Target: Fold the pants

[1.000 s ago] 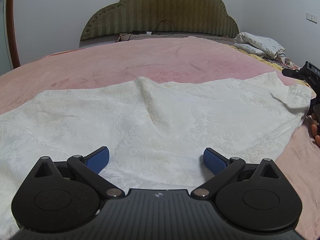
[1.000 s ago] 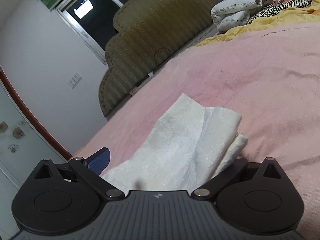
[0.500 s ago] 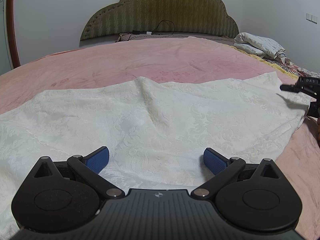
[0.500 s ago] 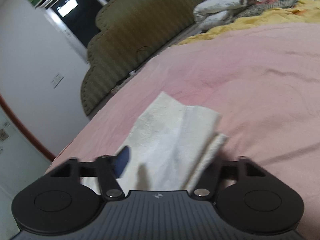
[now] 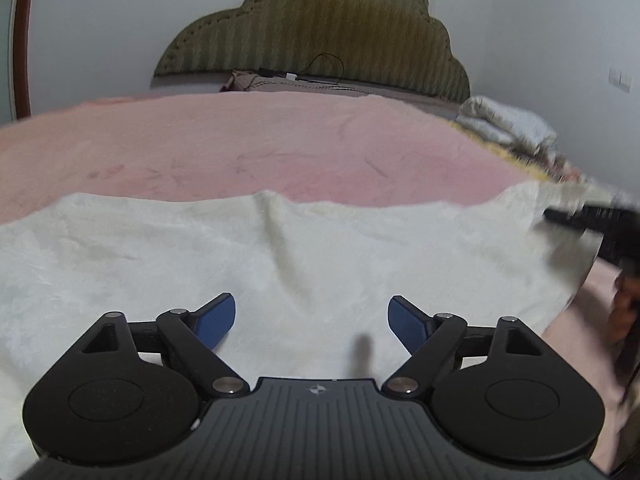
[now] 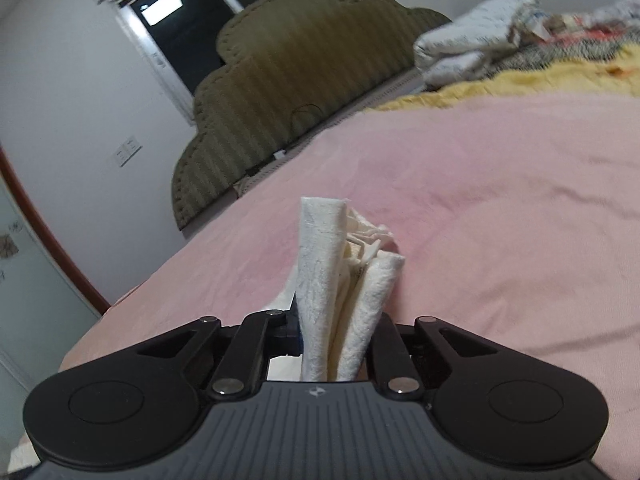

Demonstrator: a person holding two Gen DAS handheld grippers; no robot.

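White patterned pants lie spread across a pink bedcover. My left gripper hovers low over their near edge. Its blue pads are closing, with cloth lying under the gap and nothing pinched. In the left wrist view my right gripper shows at the right edge, holding the pants' end a little off the bed. My right gripper is shut on that bunched end of the pants, whose folds stick out past the jaws.
An olive padded headboard closes the far end of the bed. Folded white bedding and a yellow blanket lie at the far right. A person's hand shows at the right edge. Pink cover stretches beyond the pants.
My right gripper went from wide open to shut on the pants' end and lifted it slightly. The left pads have moved closer together.
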